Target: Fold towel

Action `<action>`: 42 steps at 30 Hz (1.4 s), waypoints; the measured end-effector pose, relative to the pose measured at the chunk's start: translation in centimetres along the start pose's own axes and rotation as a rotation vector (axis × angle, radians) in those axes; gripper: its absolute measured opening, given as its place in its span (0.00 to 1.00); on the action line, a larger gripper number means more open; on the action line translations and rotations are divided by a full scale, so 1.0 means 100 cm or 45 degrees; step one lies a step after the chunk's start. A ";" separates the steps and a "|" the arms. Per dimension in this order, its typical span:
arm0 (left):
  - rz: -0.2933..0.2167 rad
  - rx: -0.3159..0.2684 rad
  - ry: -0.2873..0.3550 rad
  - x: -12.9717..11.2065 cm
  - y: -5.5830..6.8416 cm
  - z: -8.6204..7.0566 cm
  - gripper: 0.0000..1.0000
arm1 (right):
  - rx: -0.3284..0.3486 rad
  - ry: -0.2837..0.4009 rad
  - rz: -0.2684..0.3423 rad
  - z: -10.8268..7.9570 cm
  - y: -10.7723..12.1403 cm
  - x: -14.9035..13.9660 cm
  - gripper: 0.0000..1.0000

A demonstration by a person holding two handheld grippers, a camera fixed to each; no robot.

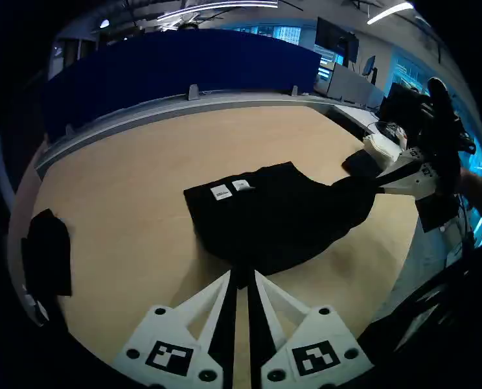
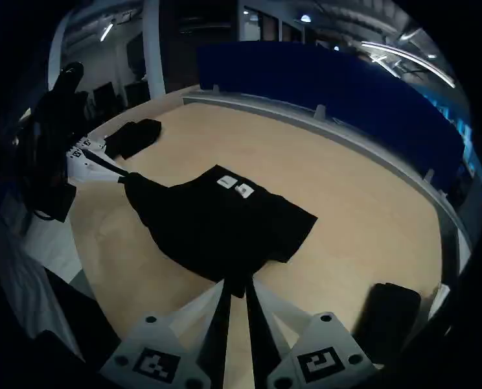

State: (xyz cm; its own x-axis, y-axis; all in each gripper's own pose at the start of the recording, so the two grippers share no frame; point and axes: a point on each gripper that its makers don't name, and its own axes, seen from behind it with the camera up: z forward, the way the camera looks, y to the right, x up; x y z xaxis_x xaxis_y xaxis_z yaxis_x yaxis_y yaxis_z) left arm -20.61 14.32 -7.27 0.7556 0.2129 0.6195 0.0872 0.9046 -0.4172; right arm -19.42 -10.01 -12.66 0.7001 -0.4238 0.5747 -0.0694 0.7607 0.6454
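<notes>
Jaws clenched on both sides: my left gripper [image 1: 241, 275] and right gripper [image 2: 236, 286] each pinch a towel [image 1: 280, 211] corner; the rest lies on the table [image 1: 144, 175]. Cloth looks soft, light and limp, so I judge the corners the correct hold points.

Broad light-wood tabletop [image 1: 144, 168] with a curved far edge; pale grey rail [image 1: 176, 109] along that edge, small grey brackets [image 1: 193, 92] standing on it; deep blue partition screen [image 1: 176, 65] just behind the rail; beyond the screen, open office space with dark monitors [image 1: 335, 35] above a grey panel [image 1: 351, 84]; blue-lit windows [image 1: 283, 32] at the back; long white strip lights [image 1: 218, 6] on a dark ceiling; in the right gripper view, a white column [image 2: 151, 45] left of the screen; dim, cool light throughout.
</notes>
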 end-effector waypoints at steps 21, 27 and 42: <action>-0.082 0.017 0.019 0.012 -0.008 0.016 0.11 | -0.005 -0.067 -0.053 0.012 0.015 0.008 0.16; -0.093 0.040 0.039 0.027 -0.025 0.037 0.11 | -0.028 -0.078 -0.066 0.030 0.035 0.019 0.16; -0.077 0.066 0.006 0.044 -0.056 0.092 0.11 | -0.050 -0.119 0.015 0.079 0.073 0.025 0.16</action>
State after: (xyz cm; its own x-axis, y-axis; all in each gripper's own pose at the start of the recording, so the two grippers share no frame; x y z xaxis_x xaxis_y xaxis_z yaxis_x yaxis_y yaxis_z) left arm -23.78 13.62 3.92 0.7532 0.1559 0.6391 0.0991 0.9335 -0.3445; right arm -23.78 -9.40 -2.50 0.6299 -0.4576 0.6276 -0.0481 0.7835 0.6195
